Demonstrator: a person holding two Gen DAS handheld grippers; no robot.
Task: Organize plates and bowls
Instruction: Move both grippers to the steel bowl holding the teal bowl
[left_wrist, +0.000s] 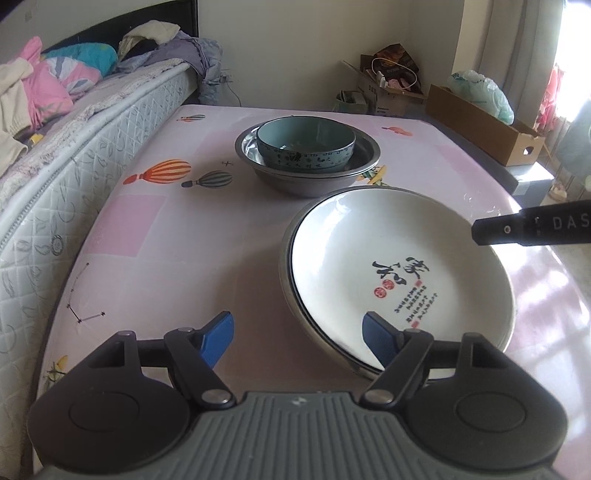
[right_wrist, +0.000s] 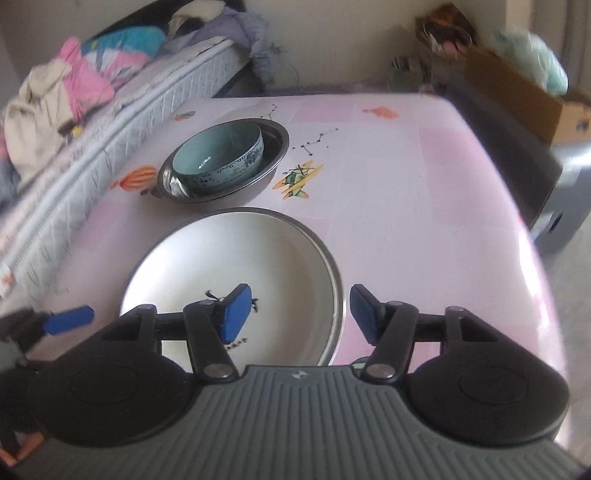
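Note:
A white plate with black calligraphy (left_wrist: 399, 273) sits nested in a metal plate on the pink table; it also shows in the right wrist view (right_wrist: 236, 266). Behind it a teal bowl (left_wrist: 306, 146) sits inside a steel basin (left_wrist: 258, 162), seen also in the right wrist view as bowl (right_wrist: 218, 158) and basin (right_wrist: 275, 147). My left gripper (left_wrist: 297, 339) is open, its jaws straddling the plate's near left rim. My right gripper (right_wrist: 301, 314) is open above the plate's near right rim; its black body (left_wrist: 532, 225) reaches in from the right.
A bed with a quilted mattress (left_wrist: 74, 155) and piled clothes runs along the table's left side. Cardboard boxes (left_wrist: 484, 125) and bags stand on the floor beyond the far right corner. The table (right_wrist: 424, 206) has rounded edges.

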